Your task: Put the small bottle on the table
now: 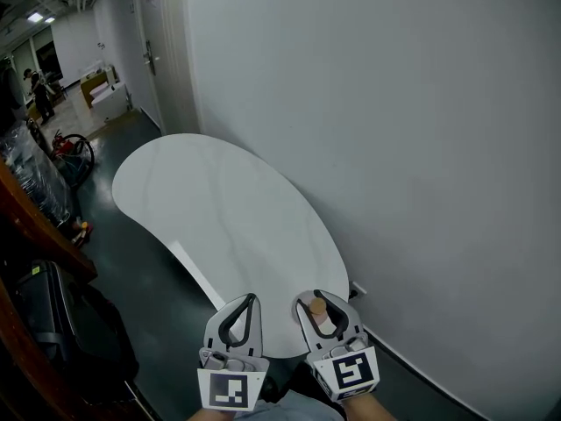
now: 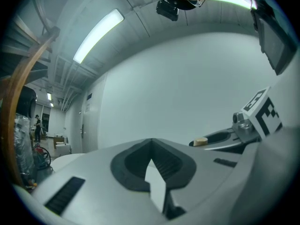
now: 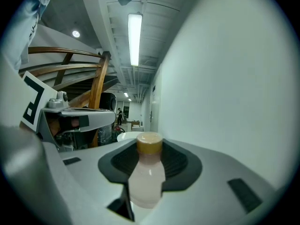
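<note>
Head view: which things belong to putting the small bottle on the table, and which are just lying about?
Job in hand:
small bottle, gripped in the right claw
white table

Lying about:
black bag on the floor
wooden railing
door
left claw, shut and empty

Two grippers are counted, the left gripper (image 1: 250, 302) and the right gripper (image 1: 323, 304). Two marker cubes are counted, one on the left (image 1: 232, 390) and one on the right (image 1: 349, 372). One small bottle (image 3: 146, 177) is seen, fitted with one tan cap (image 3: 149, 143). One white oval surface (image 1: 219, 217) is counted. At the far left, one door (image 1: 162, 55) and one person (image 1: 39, 90) are seen.
</note>
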### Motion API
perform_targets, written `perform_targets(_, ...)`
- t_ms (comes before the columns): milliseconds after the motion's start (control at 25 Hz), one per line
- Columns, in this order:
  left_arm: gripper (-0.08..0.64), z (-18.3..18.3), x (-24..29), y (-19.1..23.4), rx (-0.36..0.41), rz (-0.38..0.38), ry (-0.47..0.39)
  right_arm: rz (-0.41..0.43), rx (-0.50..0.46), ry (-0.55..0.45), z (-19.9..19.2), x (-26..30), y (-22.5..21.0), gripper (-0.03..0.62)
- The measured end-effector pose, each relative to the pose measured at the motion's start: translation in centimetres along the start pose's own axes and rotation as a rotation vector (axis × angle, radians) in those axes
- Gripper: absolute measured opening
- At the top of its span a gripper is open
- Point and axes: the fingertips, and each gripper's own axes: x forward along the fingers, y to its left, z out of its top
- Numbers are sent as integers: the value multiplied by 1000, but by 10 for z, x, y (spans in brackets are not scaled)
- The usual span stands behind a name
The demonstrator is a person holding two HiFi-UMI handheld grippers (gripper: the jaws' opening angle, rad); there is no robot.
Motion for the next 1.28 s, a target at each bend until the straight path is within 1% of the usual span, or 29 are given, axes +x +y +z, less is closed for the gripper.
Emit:
perform_targets(120,0,-4,6,1,-26,-9,11,-4,2,15,-4,4,-4,127)
perform_targets(280,0,-14,17,2,-53,-9,54,1,-21,-3,-6,11,-11,127)
perform_targets(360,0,-18,22,7,-61,2,71,6,-8,12,-10,16,-13,127)
perform_targets(440,0,-22,27,11,-57,17,90,18,-24,-26,-6,22,-15,127)
perform_targets(560,0,-28,33,15,-58,36,109,32,-29,-34,-7,28,-17,127)
perform_targets(720,0,-34,41,19,-76,52,131,42,-6,-37,-6,35,-19,127)
perform_targets(960,0,-41,48,22,-73,65,171,56,16,-14,-12,44,-25,127)
perform_targets(1120,0,-44,53,19,-67,62,192,61,43,17,-23,46,-29,127)
perform_targets(1280,0,-54,55,19,-70,73,232,69,72,47,-38,51,-32,127)
